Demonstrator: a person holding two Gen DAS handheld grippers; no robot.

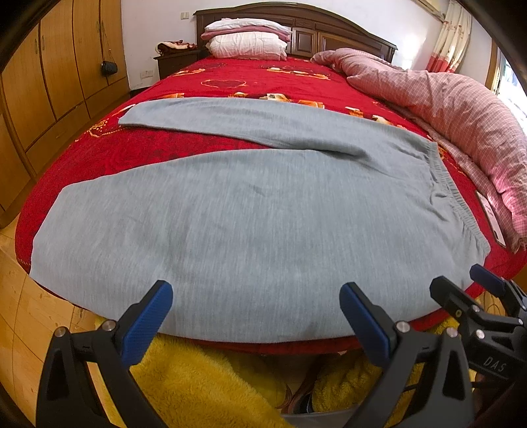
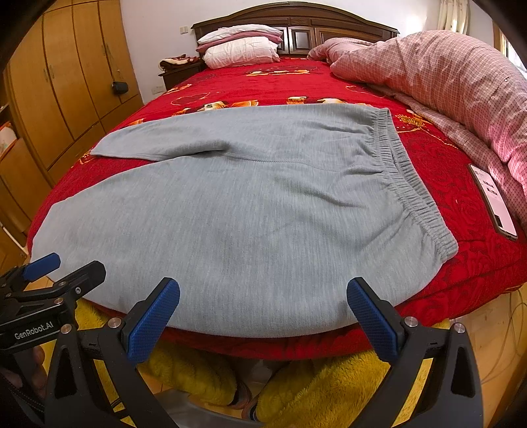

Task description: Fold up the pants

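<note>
Now pants (image 2: 250, 210) lie flat on bed (image 2: 477, 263), tongs empty.

A bed (image 2: 263, 85) with a dark headboard (image 2: 296, 23) stands against a white wall (image 2: 158, 19). Wooden wardrobes (image 1: 59, 59) line the left side. Daylight enters past curtains (image 1: 451, 36).

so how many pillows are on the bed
2, stacked at the headboard on the far left: a white pillow at the bottom and a white pillow with pink edging on top. The pink quilt may hide more.

phone (image 1: 490, 217) half under quilt (image 1: 461, 108), pants (image 1: 230, 214) motion-blurred
</note>
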